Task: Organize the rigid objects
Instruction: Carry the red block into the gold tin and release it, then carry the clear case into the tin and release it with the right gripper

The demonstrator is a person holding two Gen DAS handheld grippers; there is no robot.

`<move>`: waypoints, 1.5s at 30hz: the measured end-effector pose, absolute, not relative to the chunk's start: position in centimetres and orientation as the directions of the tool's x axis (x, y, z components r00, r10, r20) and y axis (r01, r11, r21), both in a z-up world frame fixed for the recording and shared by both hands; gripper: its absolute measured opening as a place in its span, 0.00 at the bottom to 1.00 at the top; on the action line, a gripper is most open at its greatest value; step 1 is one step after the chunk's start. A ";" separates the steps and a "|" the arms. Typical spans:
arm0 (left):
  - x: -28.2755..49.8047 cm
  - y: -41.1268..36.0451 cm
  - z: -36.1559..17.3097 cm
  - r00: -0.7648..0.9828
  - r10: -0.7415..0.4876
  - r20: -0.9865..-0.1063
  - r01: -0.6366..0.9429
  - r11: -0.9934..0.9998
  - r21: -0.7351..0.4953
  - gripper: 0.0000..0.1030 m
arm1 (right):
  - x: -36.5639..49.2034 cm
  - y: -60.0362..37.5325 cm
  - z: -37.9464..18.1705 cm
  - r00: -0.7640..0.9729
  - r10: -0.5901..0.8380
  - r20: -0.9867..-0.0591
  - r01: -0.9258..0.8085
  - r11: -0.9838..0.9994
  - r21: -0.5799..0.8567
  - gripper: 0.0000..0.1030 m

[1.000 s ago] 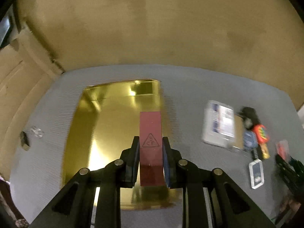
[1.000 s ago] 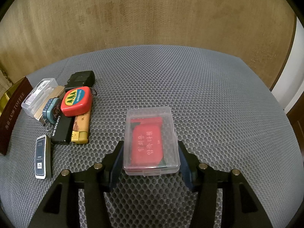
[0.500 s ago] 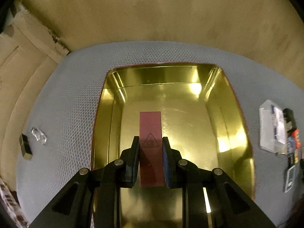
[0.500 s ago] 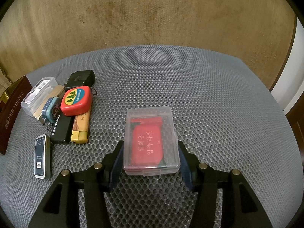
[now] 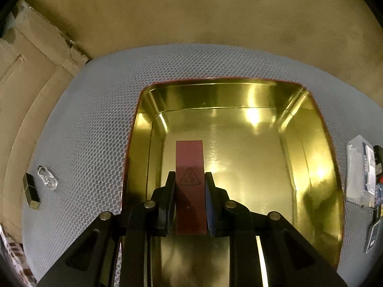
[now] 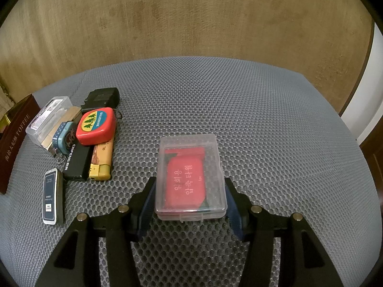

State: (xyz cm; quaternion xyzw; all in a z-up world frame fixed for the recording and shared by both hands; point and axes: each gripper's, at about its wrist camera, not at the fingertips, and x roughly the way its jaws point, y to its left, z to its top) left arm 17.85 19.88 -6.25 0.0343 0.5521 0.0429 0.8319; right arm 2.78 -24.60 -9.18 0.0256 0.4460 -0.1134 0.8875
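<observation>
My left gripper (image 5: 189, 174) is shut on a slim dark red box (image 5: 189, 155) with a triangle logo. It holds the box lengthwise, low over the floor of an open gold tin (image 5: 239, 98) on the grey mesh surface. In the right wrist view my right gripper (image 6: 189, 181) is shut on a clear plastic case (image 6: 191, 143) with a red packet inside; both pads press on its long sides. The case stands just above the mesh.
Left of the case lie a red tape measure (image 6: 97, 125), a black bar (image 6: 76, 160), a yellow lighter (image 6: 101, 160), a clear barcoded box (image 6: 49, 119), a black adapter (image 6: 103, 96) and a small white device (image 6: 50, 196). The tin's dark red side (image 6: 14, 143) is further left. A crystal (image 5: 47, 177) and a black block (image 5: 31, 191) lie left of the tin.
My left gripper has carried the red box from the tin's edge to over its middle and lower, so the tin fills the view. The right gripper and its case have not moved.
</observation>
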 end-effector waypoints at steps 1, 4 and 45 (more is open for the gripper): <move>17.9 19.9 -6.4 0.384 0.111 -0.916 -0.033 0.994 0.107 0.19 | 2.8 -24.6 -9.2 0.576 -0.178 -0.797 0.224 0.973 -0.055 0.54; 17.6 19.7 -6.4 0.386 0.113 -0.916 -0.030 0.993 0.110 0.22 | 2.7 -24.5 -9.1 0.577 -0.179 -0.797 0.223 0.973 -0.058 0.54; 6.5 22.9 -0.3 0.624 0.103 -0.775 -0.069 0.995 0.077 0.74 | 0.8 -22.5 -5.6 0.622 -0.176 -0.763 0.208 0.977 -0.056 0.52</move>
